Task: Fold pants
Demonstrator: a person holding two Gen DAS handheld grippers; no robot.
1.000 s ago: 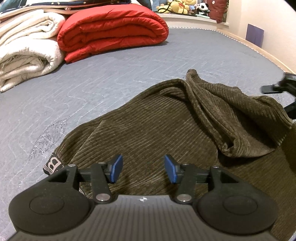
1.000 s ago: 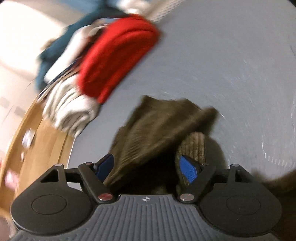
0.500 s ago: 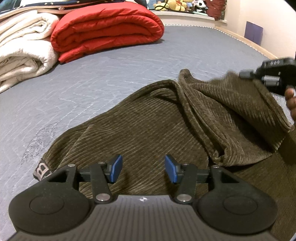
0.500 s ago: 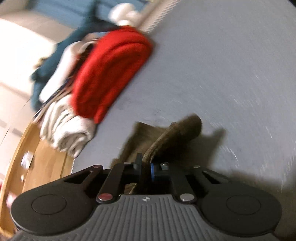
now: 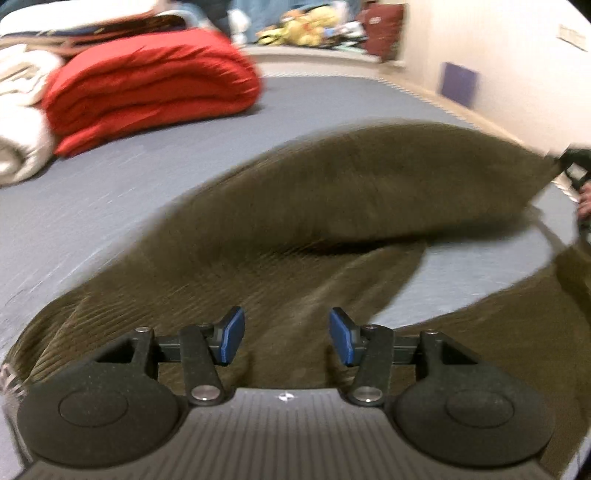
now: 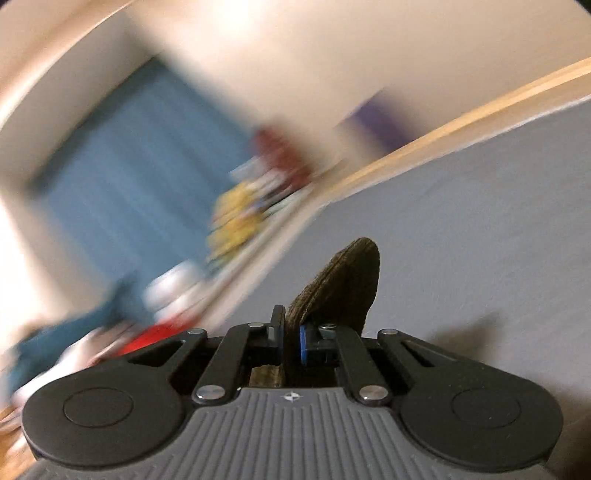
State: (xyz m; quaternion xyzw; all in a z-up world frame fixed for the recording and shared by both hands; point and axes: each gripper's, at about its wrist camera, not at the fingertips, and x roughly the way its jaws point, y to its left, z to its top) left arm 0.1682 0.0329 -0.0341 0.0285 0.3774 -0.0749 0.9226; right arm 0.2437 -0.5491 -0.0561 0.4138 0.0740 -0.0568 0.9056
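Observation:
Dark olive corduroy pants [image 5: 303,221] lie spread on the grey bed. My left gripper [image 5: 286,339] is open and empty, low over the near part of the pants. My right gripper [image 6: 291,341] is shut on an end of the pants [image 6: 340,280], which sticks up past its blue pads. In the left wrist view the right gripper [image 5: 574,168] shows at the far right edge and holds one pant leg lifted and stretched above the bed. The view is blurred by motion.
A folded red quilt [image 5: 147,92] and white blankets [image 5: 18,122] are stacked at the bed's far left. Plush toys [image 5: 310,29] sit on a ledge beyond the bed. The wall [image 5: 498,55] runs along the bed's right side.
My right gripper closed on the pant end, then lifted and pulled it out to the right, unfolding the bunched leg. My left gripper stayed open over the pants.

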